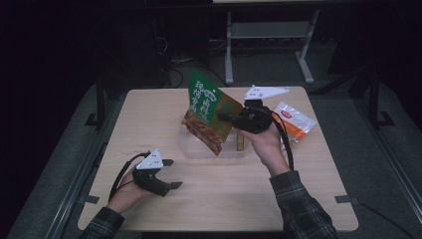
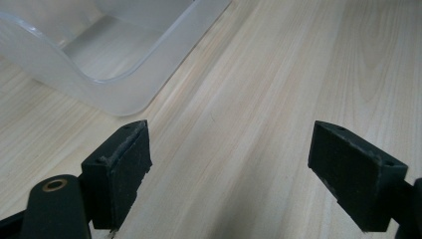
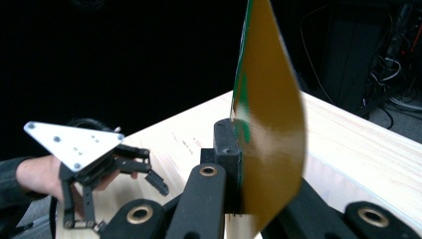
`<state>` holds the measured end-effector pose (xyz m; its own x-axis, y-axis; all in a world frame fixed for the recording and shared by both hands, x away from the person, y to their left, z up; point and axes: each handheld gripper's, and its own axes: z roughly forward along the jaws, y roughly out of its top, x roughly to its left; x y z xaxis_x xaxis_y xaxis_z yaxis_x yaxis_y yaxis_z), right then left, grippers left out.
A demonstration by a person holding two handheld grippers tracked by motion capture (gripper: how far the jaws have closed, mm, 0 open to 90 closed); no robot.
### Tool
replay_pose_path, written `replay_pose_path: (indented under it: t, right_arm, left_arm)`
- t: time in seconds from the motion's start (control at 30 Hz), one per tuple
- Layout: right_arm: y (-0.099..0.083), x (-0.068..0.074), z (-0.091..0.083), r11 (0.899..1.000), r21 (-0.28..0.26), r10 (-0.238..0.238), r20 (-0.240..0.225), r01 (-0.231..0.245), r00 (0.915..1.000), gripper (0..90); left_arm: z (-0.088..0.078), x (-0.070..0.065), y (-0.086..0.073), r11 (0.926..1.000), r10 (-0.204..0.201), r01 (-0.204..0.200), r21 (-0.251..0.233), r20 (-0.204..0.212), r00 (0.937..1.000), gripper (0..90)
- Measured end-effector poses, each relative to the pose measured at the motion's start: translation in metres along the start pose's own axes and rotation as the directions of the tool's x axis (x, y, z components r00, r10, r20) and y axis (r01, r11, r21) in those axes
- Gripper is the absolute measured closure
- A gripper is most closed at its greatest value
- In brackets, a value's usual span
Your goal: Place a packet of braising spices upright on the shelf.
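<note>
A green and orange snack bag (image 1: pixel 208 112) hangs above a clear plastic bin (image 1: pixel 191 147) in the middle of the table, pinched at its right edge by my right gripper (image 1: pixel 225 117). In the right gripper view the bag's orange back (image 3: pixel 271 134) stands edge-on, clamped between the jaws. My left gripper (image 1: pixel 172 174) rests near the table's front left, open with nothing in it. Its pads (image 2: pixel 124 172) stand wide apart over bare wood, with the bin's corner (image 2: pixel 99 79) just ahead.
A white and orange packet (image 1: pixel 294 123) lies on the table right of the bin. The wooden table (image 1: pixel 149 119) has metal rails along both sides. A desk frame and cables stand behind it in the dark.
</note>
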<state>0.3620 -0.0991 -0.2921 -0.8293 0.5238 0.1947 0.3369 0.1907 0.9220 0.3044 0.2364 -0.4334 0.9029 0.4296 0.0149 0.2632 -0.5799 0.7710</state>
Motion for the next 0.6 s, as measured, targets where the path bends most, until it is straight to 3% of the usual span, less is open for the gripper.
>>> replay_pose_path:
  t: [0.4,0.6]
  right_arm:
    - [0.000,-0.011,0.025,0.999,0.008,0.037,0.058,-0.038,0.9976,90.0]
    - [-0.001,-0.015,0.034,0.998,0.002,0.056,0.060,-0.056,0.9966,90.0]
  left_arm:
    - [0.000,0.000,0.000,1.0000,0.005,-0.005,0.001,0.002,1.0000,16.4]
    - [0.000,0.000,0.000,1.0000,0.004,-0.004,0.002,0.003,1.0000,16.4]
